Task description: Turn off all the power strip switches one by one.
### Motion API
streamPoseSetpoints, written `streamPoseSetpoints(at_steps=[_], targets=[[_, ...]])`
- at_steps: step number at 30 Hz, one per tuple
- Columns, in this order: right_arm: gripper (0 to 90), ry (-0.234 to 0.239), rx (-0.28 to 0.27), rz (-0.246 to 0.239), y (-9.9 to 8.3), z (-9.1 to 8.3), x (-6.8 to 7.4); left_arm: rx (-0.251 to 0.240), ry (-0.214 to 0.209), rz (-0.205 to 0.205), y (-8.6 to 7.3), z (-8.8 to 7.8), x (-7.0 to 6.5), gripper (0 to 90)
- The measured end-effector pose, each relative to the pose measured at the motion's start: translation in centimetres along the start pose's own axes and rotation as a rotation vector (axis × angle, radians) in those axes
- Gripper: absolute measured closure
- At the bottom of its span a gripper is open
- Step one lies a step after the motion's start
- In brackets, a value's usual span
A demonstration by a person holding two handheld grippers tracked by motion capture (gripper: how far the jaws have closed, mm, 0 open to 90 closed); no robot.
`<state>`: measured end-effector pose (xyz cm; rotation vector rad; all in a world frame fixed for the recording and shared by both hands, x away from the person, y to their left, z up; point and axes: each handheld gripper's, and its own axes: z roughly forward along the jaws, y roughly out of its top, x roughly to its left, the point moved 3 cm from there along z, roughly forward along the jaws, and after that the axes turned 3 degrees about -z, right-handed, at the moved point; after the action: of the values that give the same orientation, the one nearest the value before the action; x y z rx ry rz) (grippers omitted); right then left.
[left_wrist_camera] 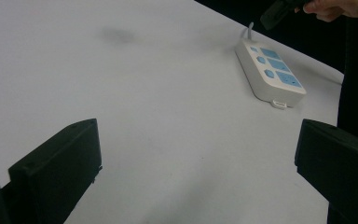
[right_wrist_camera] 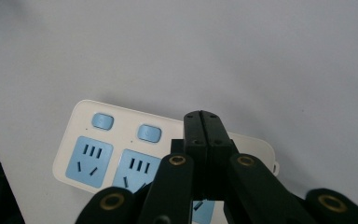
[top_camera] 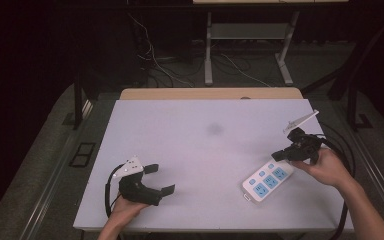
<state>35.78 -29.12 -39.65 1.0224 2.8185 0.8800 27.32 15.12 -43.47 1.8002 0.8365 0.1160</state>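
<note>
Two grippers work over a white table whose middle and far half lie bare, giving wide room between them. At the near left the left gripper rests low on the table, jaws spread wide and holding nothing. Near the right edge lies a white power strip with blue sockets and blue buttons; no readable writing shows on it. The right gripper hovers just above the strip's far end, its jaws pressed together with nothing between them.
</note>
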Motion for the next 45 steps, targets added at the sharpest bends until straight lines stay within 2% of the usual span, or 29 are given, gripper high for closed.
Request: streamPoseSetpoints(at_steps=[17, 39, 45], targets=[[90.0, -0.003, 0.030, 0.003, 0.0, 1.3, -0.5, -0.004, 0.002, 0.002, 0.0, -0.1, 0.0, 0.0], [90.0, 0.021, 0.065, 0.012, -0.9, 3.2, -0.6, -0.010, 0.002, 0.005, 0.0, -0.1, 0.0, 0.0], [90.0, 0.027, 0.043, 0.026, -1.3, 3.2, -0.8, -0.010, 0.002, 0.004, 0.0, -0.1, 0.0, 0.0]])
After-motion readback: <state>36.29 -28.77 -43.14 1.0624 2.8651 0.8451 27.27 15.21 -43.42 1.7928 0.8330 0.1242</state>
